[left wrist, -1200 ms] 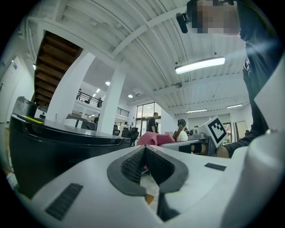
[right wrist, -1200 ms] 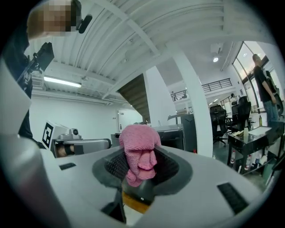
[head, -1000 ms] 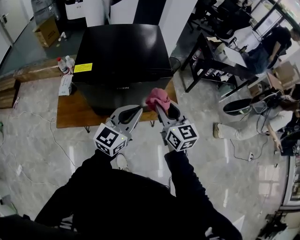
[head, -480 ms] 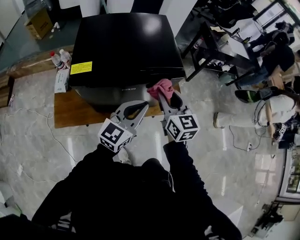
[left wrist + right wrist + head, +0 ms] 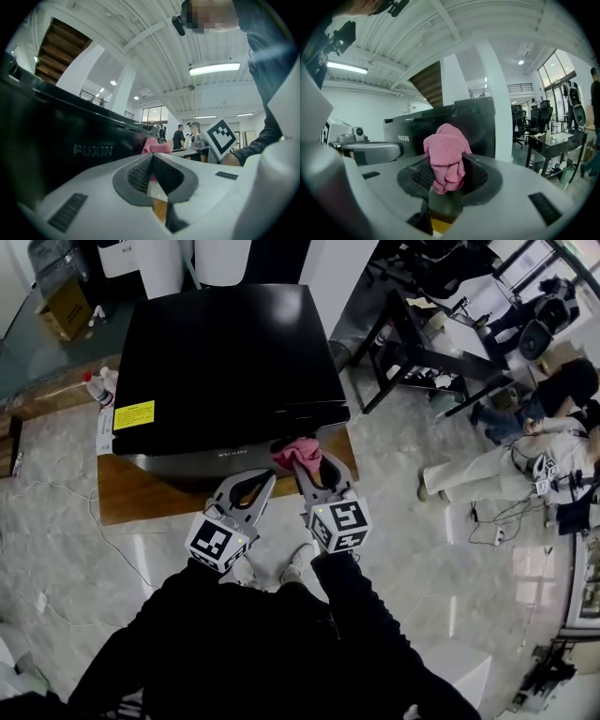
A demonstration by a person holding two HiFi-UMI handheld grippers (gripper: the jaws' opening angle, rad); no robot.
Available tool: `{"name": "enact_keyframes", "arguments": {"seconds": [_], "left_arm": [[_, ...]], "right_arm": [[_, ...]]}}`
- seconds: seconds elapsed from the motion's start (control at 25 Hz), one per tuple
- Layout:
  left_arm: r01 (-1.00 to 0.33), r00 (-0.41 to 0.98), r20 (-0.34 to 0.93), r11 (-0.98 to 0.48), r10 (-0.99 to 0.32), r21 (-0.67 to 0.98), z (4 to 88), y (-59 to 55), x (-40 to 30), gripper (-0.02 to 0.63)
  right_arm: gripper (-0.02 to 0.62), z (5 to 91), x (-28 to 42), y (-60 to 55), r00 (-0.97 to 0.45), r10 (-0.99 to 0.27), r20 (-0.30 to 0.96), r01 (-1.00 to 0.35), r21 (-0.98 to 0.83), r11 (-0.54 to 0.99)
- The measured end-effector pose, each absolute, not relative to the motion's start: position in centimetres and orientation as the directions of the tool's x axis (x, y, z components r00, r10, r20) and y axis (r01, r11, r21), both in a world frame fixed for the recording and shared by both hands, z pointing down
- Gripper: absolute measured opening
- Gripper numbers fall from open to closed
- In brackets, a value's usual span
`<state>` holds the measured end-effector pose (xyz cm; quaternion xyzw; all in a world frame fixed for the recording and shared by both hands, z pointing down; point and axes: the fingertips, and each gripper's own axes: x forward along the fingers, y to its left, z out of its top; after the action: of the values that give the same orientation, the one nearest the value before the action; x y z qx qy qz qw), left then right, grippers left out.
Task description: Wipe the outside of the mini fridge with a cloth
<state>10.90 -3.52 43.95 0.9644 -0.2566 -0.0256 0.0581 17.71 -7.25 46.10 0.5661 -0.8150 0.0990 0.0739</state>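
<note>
We've got the right gripper [image 5: 443,177] clamped on a bunched, nubbly pink cloth [image 5: 445,154]. Left gripper [image 5: 152,157] is closed on nothing. Risk: it's a small pinch w/ loose folds, so dragging could pull it free. It's at the front top edge of the mini fridge [image 5: 225,362], a boxy, glossy black unit on a wood platform [image 5: 131,493].

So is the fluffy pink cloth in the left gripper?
No, the fluffy pink cloth is pinched in the right gripper, while the left gripper is shut on nothing.

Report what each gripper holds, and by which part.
Right gripper: cloth, pinched at its bunched lower end, the rest bulging past the jaw tips. Left gripper: nothing, jaws together.
</note>
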Motion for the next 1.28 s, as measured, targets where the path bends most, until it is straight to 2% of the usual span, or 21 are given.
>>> {"name": "enact_keyframes", "arguments": {"seconds": [0.6,1.28], "left_arm": [[-0.582,0.813,0.076,-0.803,-0.577,0.133,54.2,-6.4,11.6,0.006],[-0.655,0.752,0.242,-0.735,-0.613,0.174,68.8,-7.6,9.9,0.006]], "right_arm": [[0.146,58.5,17.9,-8.5,-0.321,-0.844,0.429,-0.945,-0.093,0.313],[0.147,76.3,17.3,-8.8,-0.299,-0.695,0.654,-0.952,-0.151,0.268]]}}
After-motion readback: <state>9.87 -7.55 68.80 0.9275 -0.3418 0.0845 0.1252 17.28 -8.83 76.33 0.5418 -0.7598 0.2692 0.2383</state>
